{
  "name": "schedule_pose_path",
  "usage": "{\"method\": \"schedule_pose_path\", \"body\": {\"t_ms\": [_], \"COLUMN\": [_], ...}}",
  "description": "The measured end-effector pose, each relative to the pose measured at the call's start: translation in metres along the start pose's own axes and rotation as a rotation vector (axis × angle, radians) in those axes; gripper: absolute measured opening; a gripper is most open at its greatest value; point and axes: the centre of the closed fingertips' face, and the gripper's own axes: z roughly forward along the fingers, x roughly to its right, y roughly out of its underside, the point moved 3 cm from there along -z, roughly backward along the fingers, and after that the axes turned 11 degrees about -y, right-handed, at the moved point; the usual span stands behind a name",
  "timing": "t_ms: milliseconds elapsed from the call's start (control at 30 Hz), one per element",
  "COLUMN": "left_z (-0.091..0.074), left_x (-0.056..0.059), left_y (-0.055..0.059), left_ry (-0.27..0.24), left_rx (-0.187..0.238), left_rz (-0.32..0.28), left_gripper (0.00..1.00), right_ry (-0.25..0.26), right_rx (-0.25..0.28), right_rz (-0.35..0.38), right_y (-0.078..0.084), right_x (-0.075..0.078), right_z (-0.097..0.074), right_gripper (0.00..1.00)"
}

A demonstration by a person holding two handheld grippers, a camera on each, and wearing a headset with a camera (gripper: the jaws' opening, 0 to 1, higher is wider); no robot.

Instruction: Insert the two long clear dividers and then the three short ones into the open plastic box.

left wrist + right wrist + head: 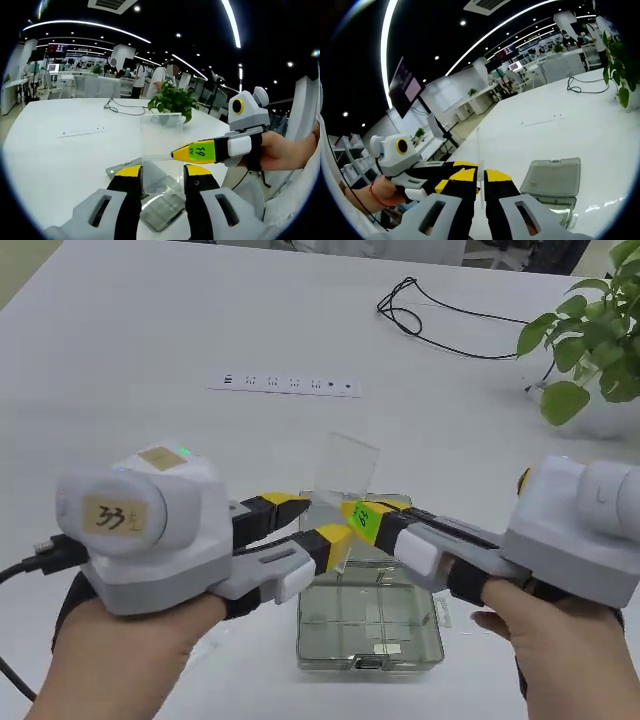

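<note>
A clear divider [347, 465] stands upright in the air above the open plastic box [372, 664]. My right gripper [362, 512] comes in from the right and is shut on the divider's lower edge. In the right gripper view the divider [478, 145] is a thin edge-on line between the nearly closed jaws of the gripper [481, 176]. My left gripper [308, 518] reaches in from the left, its jaws apart, beside the same lower edge. In the left gripper view the divider [160, 132] rises just beyond the spread jaws of the left gripper [162, 172]. Faint grid lines show inside the box.
A white power strip [285, 382] lies on the white table behind the box. A black cable [440, 325] loops at the back, with a potted plant [590, 340] at the right edge. The box's lid [552, 176] lies open flat beside it. People stand far off.
</note>
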Motion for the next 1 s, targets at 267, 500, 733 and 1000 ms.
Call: {"method": "schedule_pose_path", "body": {"t_ms": [267, 500, 733, 1000], "left_z": [-0.001, -0.004, -0.011, -0.022], "left_x": [0.002, 0.001, -0.008, -0.020], "left_y": [0.004, 0.009, 0.016, 0.029], "left_ry": [0.020, 0.035, 0.047, 0.055], "left_rx": [-0.008, -0.008, -0.008, -0.005], "left_rz": [-0.003, 0.020, 0.062, 0.115], "left_gripper": [0.32, 0.34, 0.38, 0.50], "right_ry": [0.001, 0.010, 0.045, 0.087], "right_rx": [-0.006, -0.009, -0.030, -0.087], "right_rz": [-0.001, -0.003, -0.011, -0.020], "right_y": [-0.001, -0.007, -0.011, -0.005], "right_x": [0.000, 0.002, 0.017, 0.028], "right_z": [0.000, -0.007, -0.022, -0.036], "right_gripper": [0.06, 0.06, 0.06, 0.06]}}
